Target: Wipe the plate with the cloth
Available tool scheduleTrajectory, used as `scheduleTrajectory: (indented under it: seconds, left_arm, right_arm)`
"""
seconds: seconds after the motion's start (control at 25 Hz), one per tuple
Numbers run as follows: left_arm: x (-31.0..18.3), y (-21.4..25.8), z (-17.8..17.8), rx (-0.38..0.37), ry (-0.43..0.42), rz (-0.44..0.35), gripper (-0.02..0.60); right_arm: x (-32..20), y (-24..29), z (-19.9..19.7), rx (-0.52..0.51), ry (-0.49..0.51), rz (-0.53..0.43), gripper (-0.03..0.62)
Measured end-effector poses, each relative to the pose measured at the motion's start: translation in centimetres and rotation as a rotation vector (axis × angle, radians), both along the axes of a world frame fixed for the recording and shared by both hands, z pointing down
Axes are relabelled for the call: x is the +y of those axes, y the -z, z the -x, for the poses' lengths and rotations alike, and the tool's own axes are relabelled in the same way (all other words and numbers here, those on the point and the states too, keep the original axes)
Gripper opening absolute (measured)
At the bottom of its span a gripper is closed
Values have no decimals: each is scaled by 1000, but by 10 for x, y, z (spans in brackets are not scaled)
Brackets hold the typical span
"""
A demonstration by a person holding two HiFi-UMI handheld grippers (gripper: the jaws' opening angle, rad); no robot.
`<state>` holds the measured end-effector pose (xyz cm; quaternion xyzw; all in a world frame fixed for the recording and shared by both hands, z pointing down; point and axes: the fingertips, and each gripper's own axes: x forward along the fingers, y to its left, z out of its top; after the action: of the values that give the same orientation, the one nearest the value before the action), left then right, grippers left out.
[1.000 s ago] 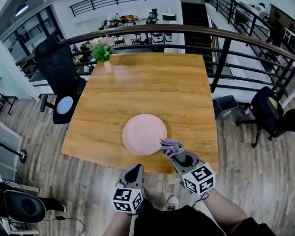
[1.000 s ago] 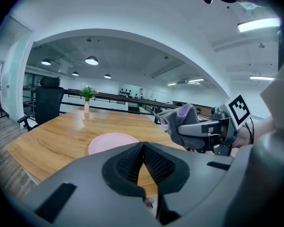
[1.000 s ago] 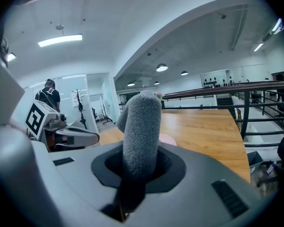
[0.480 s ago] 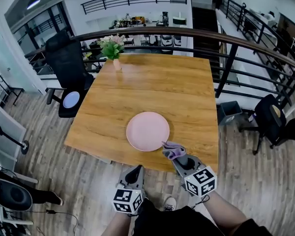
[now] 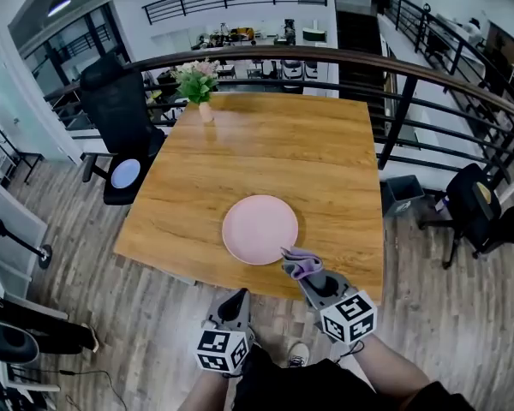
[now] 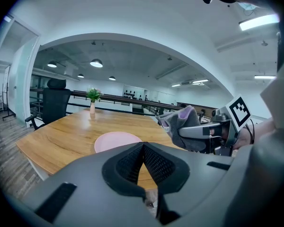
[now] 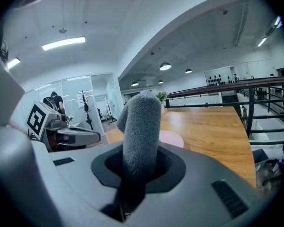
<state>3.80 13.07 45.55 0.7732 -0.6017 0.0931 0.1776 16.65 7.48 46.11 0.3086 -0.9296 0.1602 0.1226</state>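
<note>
Right gripper [image 5: 308,278]: jaws pinching the grey-purple cloth [image 5: 300,261], which stands bunched upright. The cloth hangs at the near right rim of the pink plate [image 5: 259,229], apparently not yet on it. The plate lies loose on the wooden tabletop [image 5: 265,144], toward its front edge. Left gripper [image 5: 236,299]: short of the table, jaws pressed together, empty. Risks, as I judge them: nothing steadies the plate, so a wiping push could skate it over the smooth wood. With so small a wad, the hard jaw tips may scrape the plate. Unclear: whether cloth and rim touch. In the right gripper view the wad covers most of the plate.
</note>
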Motion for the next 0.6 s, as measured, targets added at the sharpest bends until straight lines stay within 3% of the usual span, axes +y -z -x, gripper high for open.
scheduleTrajectory:
  seconds: [0.6]
  left_arm:
    - [-25,-16,-1,23,-21,30,20]
  right_arm:
    - [-18,-9,2,0,-17,19,71]
